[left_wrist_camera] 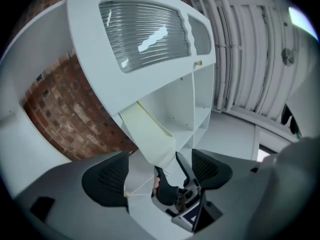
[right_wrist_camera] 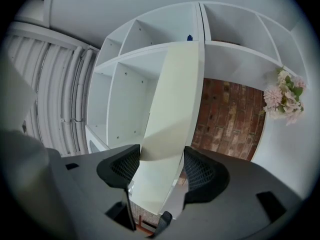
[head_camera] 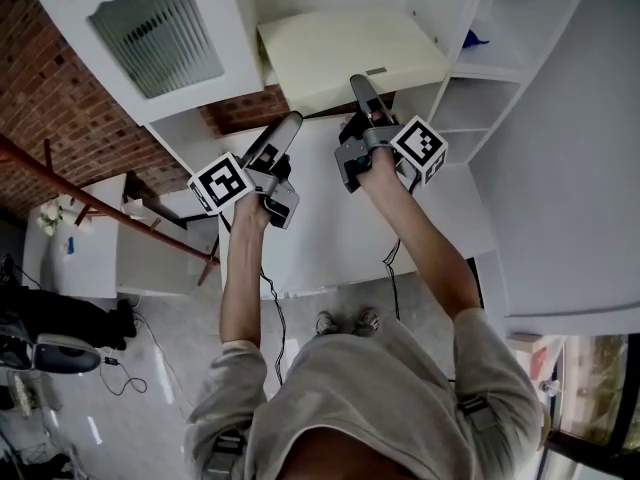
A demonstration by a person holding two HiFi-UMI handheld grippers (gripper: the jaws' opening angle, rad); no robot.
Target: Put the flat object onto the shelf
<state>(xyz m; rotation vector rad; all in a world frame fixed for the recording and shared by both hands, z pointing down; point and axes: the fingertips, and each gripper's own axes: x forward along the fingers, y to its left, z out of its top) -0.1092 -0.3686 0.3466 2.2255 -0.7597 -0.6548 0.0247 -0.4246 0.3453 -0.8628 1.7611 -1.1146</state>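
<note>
Two hand-held grippers are up at the white open-fronted shelf unit (head_camera: pixel 500 28), and only one has hold of anything. The right gripper (head_camera: pixel 362 86) (right_wrist_camera: pixel 160 171) has its fingers clamped on the near edge of the cream-coloured flat rectangular panel (head_camera: pixel 345 53) (right_wrist_camera: pixel 175 99), which fills the gap from one black ribbed pad to the other. The panel runs away from that grip into the wide bay in the middle of the shelf unit, with its near edge at the bay's front edge. I cannot tell from where I stand whether its far end rests on the shelf board. The left gripper (head_camera: pixel 290 120) (left_wrist_camera: pixel 159 175) sits just beside the panel's near left corner with its fingers spread wide and pressing on nothing. From its own side the panel's corner (left_wrist_camera: pixel 150 134) shows past the open gap. A white cabinet door with a ribbed glass pane (head_camera: pixel 150 28) stands open at the unit's left side, in front of a red brick wall (head_camera: pixel 50 98). A small blue item (head_camera: pixel 473 40) lies in an upper right compartment, and a bunch of pale pink flowers (right_wrist_camera: pixel 284 96) stands off to the side. Below both arms stretches the white flat counter (head_camera: pixel 330 218).
</note>
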